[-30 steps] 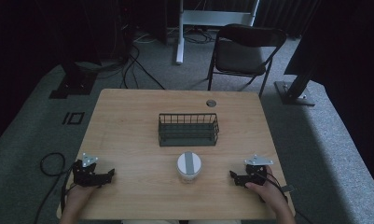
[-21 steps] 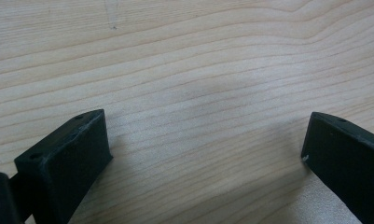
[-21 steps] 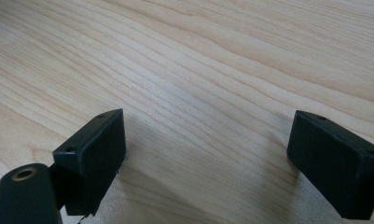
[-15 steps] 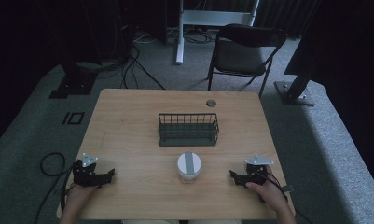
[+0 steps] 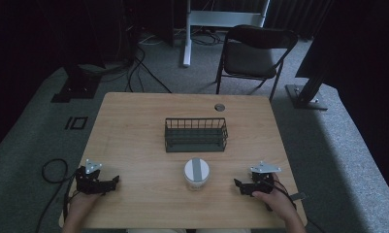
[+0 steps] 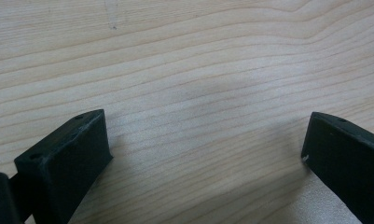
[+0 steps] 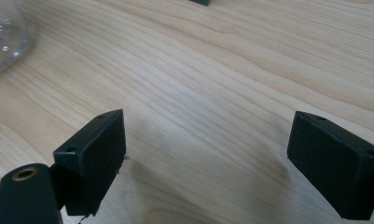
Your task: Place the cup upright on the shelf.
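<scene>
I am resting my left tongs [image 5: 115,179] on the near left part of the wooden worktop [image 5: 134,126], my left hand [image 5: 80,204] gripping them from behind, and their jaws are standing wide apart with nothing but bare wood grain between them, as the left gripper view is showing [image 6: 205,140]. Moving right, a glass jar with a white lid [image 5: 197,173] is standing upright near the front middle of the worktop, and a dark wire basket [image 5: 196,134] is sitting just behind it, apart from it. Farther right, I am holding my right tongs [image 5: 239,184] low over the near right part of the worktop with my right hand [image 5: 275,198]; their jaws are also spread wide and gripping nothing [image 7: 205,140], pointing toward the jar, whose clear glass edge [image 7: 3,37] is showing at the upper left of the right gripper view.
</scene>
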Demonstrator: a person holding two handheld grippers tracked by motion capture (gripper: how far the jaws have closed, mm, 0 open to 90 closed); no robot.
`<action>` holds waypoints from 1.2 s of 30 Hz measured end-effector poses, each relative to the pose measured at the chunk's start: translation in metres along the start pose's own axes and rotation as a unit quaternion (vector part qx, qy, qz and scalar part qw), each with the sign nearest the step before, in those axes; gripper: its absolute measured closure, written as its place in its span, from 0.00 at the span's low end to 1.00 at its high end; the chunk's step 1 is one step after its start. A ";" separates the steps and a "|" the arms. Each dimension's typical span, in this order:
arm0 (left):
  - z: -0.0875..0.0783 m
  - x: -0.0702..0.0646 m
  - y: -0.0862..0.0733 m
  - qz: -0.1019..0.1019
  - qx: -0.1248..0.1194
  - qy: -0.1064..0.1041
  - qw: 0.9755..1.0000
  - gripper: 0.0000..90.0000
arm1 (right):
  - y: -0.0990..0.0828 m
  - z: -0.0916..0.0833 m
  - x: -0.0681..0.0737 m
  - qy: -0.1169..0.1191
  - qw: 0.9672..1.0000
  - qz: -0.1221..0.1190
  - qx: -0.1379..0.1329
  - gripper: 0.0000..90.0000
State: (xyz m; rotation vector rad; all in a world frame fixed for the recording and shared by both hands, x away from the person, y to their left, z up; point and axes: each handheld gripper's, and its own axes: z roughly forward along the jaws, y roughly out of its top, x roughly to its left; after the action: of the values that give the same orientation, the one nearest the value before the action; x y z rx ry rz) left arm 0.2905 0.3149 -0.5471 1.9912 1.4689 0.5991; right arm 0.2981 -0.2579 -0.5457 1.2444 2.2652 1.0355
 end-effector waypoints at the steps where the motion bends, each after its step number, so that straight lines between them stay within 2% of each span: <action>1: 0.000 0.000 0.000 0.000 0.000 0.000 1.000 0.01 | 0.000 0.000 0.000 0.000 1.000 0.000 0.000 0.13; 9: 0.000 0.000 0.000 0.000 0.000 0.000 1.000 0.01 | 0.003 0.004 0.012 0.026 0.999 -0.019 -0.003 0.13; 26: 0.000 0.000 0.000 0.000 0.000 0.000 1.000 0.01 | 0.008 0.006 0.028 0.051 0.998 -0.038 -0.010 0.14; 33: 0.000 0.000 0.000 0.000 0.000 0.000 1.000 0.01 | 0.010 0.007 0.037 0.064 0.997 -0.048 -0.012 0.14; 36: 0.000 0.000 0.000 0.000 0.000 0.000 1.000 0.01 | 0.011 0.008 0.042 0.080 0.995 -0.053 -0.018 0.14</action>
State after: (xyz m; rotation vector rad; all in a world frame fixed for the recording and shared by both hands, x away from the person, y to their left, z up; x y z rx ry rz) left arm 0.2905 0.3149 -0.5472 1.9907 1.4694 0.5990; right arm 0.2863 -0.2158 -0.5410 1.0472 2.3910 1.1672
